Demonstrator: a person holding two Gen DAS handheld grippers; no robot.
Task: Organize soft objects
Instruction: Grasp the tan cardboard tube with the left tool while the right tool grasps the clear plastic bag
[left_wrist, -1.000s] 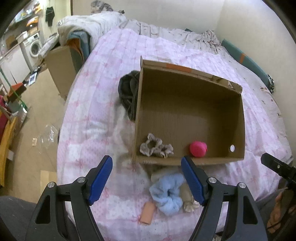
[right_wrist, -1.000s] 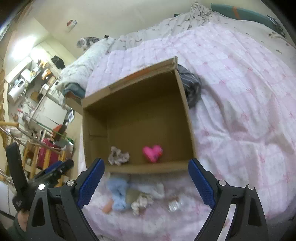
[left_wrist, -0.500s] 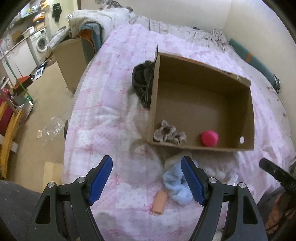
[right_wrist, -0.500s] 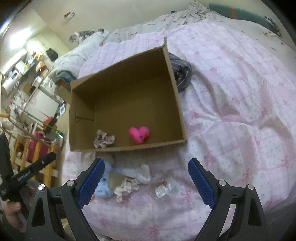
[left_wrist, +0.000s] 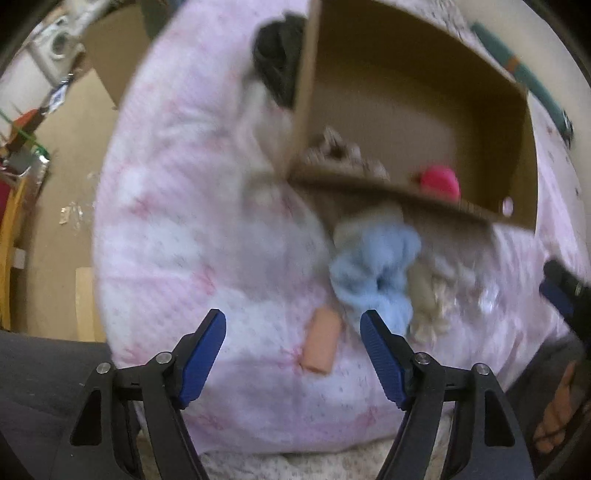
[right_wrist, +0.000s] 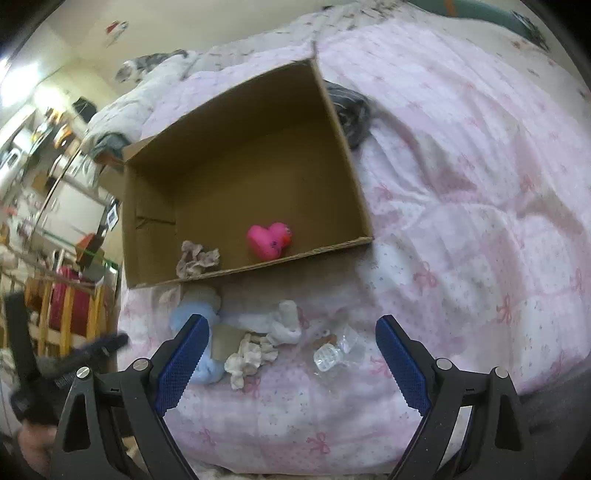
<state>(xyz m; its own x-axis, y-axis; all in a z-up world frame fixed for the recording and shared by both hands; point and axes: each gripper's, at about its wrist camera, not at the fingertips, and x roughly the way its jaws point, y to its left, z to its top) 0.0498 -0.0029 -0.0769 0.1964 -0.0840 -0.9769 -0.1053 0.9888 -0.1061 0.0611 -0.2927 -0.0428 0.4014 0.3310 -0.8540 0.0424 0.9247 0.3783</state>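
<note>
Blue scrunchie (left_wrist: 373, 273), fluffy and bunched, lying on the pink bed quilt (right_wrist: 461, 206) just outside the near wall of the cardboard box (right_wrist: 347, 147); long axis in the left view running from the box edge down toward the camera. One of it only. Beside it, touching: one cream scrunchie (right_wrist: 249, 356), crumpled, and one white rolled cloth (right_wrist: 284, 325), long axis roughly across the right view. One peach rectangular block (left_wrist: 321, 341) just beside the blue scrunchie, standing lengthwise toward the camera, between the left claw's tips. One clear plastic wrapper (right_wrist: 332, 354) a little to the right of the cloth pile.

Inside the box, against the near wall: one grey-beige scrunchie (right_wrist: 195, 258) and one pink heart-shaped toy (right_wrist: 267, 240), lobes pointing up the view, apart from each other. One dark garment (right_wrist: 351, 110) touching the box's outer wall.

Left claw (left_wrist: 291, 343) spread wide, gripping nothing, above the quilt. Right claw (right_wrist: 291, 350) likewise spread wide and empty, framing the cream scrunchie and wrapper.
</note>
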